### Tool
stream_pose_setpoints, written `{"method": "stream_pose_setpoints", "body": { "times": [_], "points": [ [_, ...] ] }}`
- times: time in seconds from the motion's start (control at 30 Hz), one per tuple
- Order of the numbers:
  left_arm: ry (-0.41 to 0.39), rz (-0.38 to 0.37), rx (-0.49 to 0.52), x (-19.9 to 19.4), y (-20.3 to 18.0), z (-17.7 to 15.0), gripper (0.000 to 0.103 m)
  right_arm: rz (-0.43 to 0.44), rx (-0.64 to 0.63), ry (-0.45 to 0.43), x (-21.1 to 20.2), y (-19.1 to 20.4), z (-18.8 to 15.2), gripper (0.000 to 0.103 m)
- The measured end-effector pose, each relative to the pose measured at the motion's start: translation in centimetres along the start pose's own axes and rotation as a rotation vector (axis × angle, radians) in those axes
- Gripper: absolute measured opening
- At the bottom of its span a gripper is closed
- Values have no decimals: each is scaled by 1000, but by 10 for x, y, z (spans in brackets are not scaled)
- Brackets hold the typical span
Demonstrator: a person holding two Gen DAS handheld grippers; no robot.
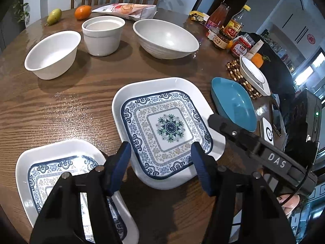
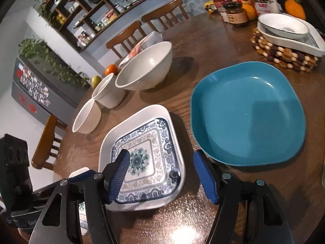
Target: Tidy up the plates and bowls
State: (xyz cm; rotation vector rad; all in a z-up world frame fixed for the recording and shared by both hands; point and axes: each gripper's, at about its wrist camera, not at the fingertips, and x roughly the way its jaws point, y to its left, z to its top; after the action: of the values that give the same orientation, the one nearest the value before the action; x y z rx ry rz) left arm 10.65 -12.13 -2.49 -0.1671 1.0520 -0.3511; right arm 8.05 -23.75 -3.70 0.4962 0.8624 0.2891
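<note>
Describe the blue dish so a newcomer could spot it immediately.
On the round wooden table, look beside the patterned square plate and just in front of the beaded trivet. The teal plate is the only solid-coloured dish; everything nearby is white or blue-patterned.

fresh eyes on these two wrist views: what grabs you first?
The patterned square plate in blue and white, mid-table right ahead of the open left gripper, with a matching second plate nearer, at the table edge. Next the teal plate, plain and bright, beside the patterned one, ahead of the open right gripper. Behind them stands a row of three white bowls.
</note>
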Motion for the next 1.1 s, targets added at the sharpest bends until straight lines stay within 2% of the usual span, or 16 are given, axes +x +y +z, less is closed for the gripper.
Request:
{"method": "stream_pose_setpoints", "body": {
  "times": [0.13, 0.37, 0.5, 0.53, 0.6, 0.7, 0.77, 0.9, 1.0, 1.1],
  "points": [
    [6, 7, -15, 3, 2, 4, 60, -31, -35, 6, 10, 5, 4, 65],
    [-7, 24, -1, 5, 3, 7, 60, -28, -50, 14, 22, 5, 9, 64],
    [-10, 16, -3, 6, 3, 8, 59, -12, -49, 12, 25, 5, 10, 60],
    [-10, 12, -3, 6, 4, 8, 58, -11, -49, 8, 25, 5, 10, 60],
    [0, 3, -4, 8, 4, 8, 48, -10, -55, 2, 24, 5, 10, 59],
    [35, -20, -3, 15, 4, 9, 39, -33, -74, -7, 24, 8, 8, 56],
    [33, -13, 0, 17, 3, 8, 37, -40, -87, -8, 24, 9, 8, 56],
    [33, -31, 20, 17, -2, 8, 31, 7, -98, 16, 27, 12, 6, 50],
    [28, -32, 34, 16, -4, 7, 31, -7, -102, 10, 30, 14, 5, 43],
    [27, -38, 28, 17, -3, 8, 30, -7, -103, 11, 30, 15, 5, 43]
  ]
}}
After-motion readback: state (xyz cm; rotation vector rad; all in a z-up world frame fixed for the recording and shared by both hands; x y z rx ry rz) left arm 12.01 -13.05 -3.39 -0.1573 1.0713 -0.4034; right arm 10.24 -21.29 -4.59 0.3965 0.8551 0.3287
